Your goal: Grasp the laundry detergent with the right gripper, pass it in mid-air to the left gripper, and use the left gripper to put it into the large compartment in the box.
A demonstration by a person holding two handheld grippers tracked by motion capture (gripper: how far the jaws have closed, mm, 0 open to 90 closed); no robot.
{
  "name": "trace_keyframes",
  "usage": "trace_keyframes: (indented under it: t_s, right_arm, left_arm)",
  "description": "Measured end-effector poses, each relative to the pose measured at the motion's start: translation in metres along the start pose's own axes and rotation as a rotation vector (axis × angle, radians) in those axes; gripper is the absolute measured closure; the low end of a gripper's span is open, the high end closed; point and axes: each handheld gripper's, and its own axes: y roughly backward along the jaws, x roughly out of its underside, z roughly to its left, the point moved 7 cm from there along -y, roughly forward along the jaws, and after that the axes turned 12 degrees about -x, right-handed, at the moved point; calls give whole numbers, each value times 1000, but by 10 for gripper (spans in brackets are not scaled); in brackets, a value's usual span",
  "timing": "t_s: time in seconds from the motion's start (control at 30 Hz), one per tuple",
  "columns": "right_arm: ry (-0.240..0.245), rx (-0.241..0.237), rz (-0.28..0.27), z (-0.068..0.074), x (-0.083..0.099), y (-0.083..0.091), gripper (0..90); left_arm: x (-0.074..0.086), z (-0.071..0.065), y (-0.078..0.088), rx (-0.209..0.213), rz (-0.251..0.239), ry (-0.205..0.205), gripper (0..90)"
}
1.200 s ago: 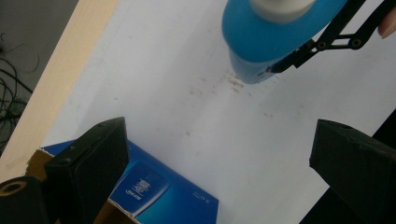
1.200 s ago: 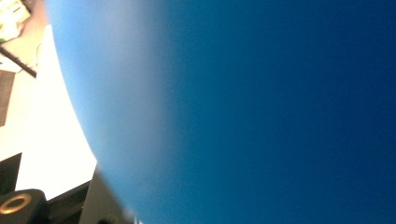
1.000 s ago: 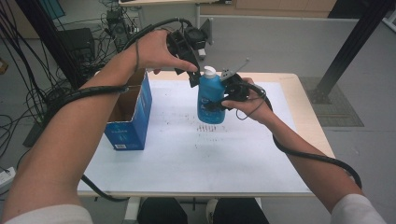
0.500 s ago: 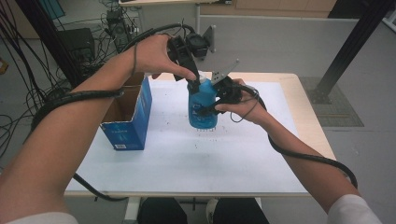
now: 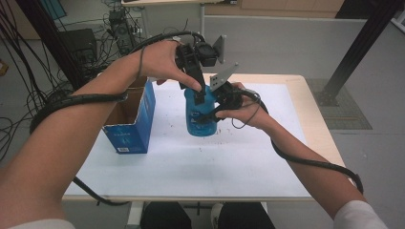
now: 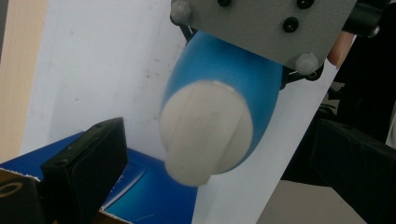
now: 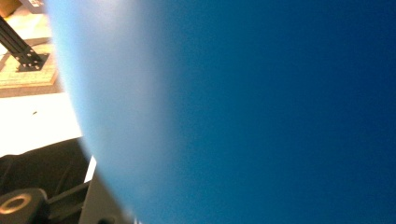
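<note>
Grippers meet over mid-table: the right gripper (image 5: 213,109) clamps a blue bottle (image 5: 200,114) with a white cap (image 6: 205,133), tilted; the left gripper (image 5: 197,86) stands open around that cap. An open blue box (image 5: 129,121) sits at nine o'clock on the white table (image 5: 215,162).

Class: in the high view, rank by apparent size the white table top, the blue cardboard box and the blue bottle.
1. White table top, by far the largest.
2. Blue cardboard box.
3. Blue bottle, partly hidden by the grippers, so its margin below the box is unsure.
</note>
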Motion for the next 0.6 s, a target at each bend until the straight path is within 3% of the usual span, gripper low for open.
trace_keyframes:
  t_s: [0.1,0.6]
  right_arm:
    - [10,-2,-7,1,-2,-2,435]
    - [32,-35,-29,12,-11,-6,434]
  left_arm:
    - [-1,-3,-1,20,5,-11,46]
    - [2,-4,-9,38,46,-39,45]
